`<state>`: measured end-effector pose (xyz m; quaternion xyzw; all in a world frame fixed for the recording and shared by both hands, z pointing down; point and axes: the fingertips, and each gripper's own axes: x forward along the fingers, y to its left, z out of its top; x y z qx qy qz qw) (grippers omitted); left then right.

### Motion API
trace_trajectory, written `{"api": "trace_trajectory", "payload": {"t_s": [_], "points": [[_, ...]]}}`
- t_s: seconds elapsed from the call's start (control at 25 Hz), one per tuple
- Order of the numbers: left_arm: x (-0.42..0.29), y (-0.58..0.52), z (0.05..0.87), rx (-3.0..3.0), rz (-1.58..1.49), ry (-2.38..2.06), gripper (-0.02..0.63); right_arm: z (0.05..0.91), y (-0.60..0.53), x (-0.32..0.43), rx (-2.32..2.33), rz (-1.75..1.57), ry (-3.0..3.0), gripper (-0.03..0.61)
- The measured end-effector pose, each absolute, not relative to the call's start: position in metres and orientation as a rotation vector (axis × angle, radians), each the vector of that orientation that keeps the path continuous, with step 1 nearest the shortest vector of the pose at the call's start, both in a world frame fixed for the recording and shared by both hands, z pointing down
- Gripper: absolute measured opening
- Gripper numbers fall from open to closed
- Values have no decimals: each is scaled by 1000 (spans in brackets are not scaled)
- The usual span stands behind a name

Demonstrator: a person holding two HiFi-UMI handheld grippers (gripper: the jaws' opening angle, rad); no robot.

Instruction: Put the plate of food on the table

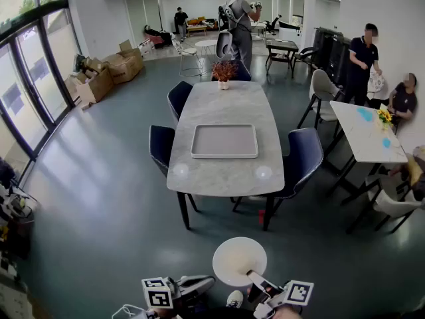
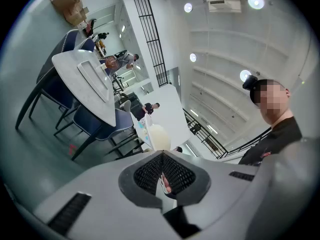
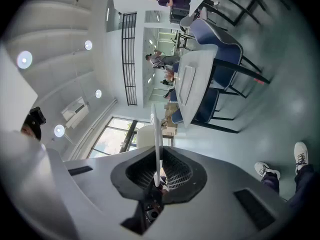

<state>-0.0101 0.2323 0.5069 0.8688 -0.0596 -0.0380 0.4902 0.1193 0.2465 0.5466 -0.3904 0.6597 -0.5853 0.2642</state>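
I'm pinching plate (image 1: pixel 239 261) rim with my right fingers (image 3: pixel 176 173), left fingers (image 2: pixel 176 174) pressed together; aiming to land it level on surface (image 1: pixel 226 175).

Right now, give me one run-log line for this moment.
state: plate held short of table | left tongs: shut on plate rim | right tongs: shut on plate rim | table: grey tray on it

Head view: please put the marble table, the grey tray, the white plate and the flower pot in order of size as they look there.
1. Marble table, largest.
2. Grey tray and white plate: they look alike, and the plate is much nearer the camera, so I do not rank them.
3. Flower pot, smallest.
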Motion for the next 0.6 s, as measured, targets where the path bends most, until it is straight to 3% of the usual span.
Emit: {"api": "trace_trajectory", "payload": {"t_s": [0.6], "points": [[-1, 230, 509, 2119, -78, -138, 6, 544, 245, 126, -1045, -1594, 1730, 31]]}}
